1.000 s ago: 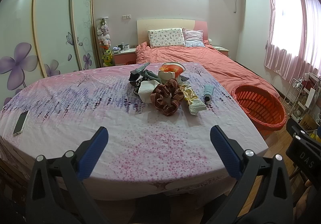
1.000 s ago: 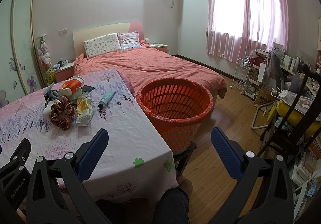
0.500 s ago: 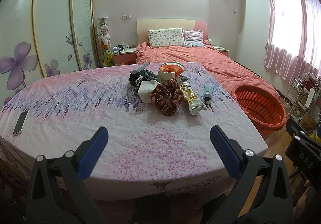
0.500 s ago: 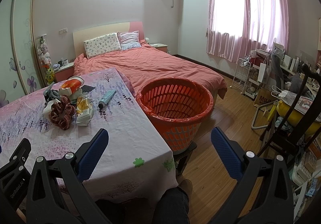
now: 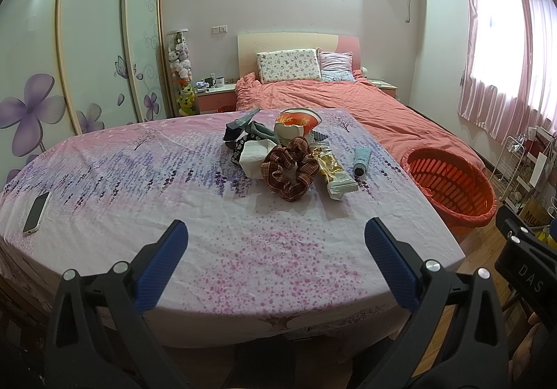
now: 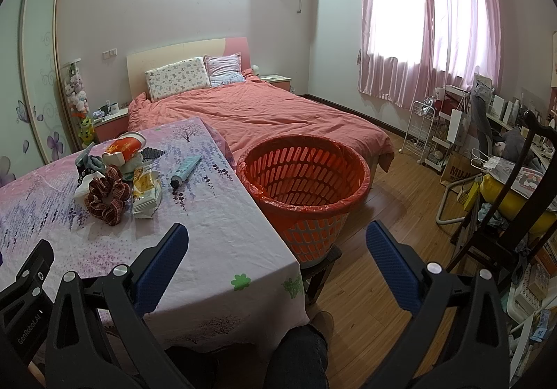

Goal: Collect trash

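A pile of items lies mid-table: a brown plaid scrunchie [image 5: 290, 169], a yellow snack wrapper [image 5: 334, 169], a white crumpled tissue [image 5: 257, 157], an orange paper cup [image 5: 296, 124] on its side, a teal tube [image 5: 361, 161] and dark cloth [image 5: 243, 131]. The pile also shows in the right wrist view, with the scrunchie [image 6: 106, 194] and the wrapper [image 6: 146, 188]. An orange basket [image 6: 303, 194] lined with a red bag stands beside the table's right edge. My left gripper [image 5: 275, 249] is open and empty over the near table edge. My right gripper [image 6: 276, 251] is open and empty, between table corner and basket.
A white phone [image 5: 36, 212] lies at the table's left edge. A bed [image 6: 271, 117] with a coral cover stands behind the table. A wire rack [image 6: 423, 131], bags and a dark chair [image 6: 501, 215] crowd the right side. The wardrobe [image 5: 87, 40] is at the left.
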Motion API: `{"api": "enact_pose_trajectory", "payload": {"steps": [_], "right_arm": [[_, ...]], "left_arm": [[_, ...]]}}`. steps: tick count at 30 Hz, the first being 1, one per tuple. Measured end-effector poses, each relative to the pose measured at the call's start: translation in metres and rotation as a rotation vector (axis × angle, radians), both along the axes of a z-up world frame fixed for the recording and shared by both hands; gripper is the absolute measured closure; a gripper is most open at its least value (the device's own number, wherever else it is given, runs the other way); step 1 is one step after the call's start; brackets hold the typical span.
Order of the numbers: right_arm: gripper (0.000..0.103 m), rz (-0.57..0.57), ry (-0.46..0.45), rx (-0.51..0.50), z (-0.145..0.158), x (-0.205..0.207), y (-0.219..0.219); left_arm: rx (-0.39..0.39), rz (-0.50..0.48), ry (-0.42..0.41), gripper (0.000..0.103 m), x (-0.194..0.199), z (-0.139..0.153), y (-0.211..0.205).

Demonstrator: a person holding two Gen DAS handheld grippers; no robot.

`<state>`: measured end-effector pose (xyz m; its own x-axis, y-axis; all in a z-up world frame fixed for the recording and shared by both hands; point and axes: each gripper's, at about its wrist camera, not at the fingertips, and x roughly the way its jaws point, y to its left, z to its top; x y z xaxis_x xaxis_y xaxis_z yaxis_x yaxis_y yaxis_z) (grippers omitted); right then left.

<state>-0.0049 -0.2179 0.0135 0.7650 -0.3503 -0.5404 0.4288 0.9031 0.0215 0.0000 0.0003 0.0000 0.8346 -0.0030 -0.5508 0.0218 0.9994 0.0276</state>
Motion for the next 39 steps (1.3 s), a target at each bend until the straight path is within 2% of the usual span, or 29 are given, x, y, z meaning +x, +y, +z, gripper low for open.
{"api": "enact_pose_trajectory", "payload": {"steps": [39], "right_arm": [[0.002, 0.001, 0.010, 0.007, -0.0058, 0.0062, -0.0013]], "left_arm": [[-0.001, 0.006, 0.013, 0.004, 0.0073, -0.0026, -0.0019]]}}
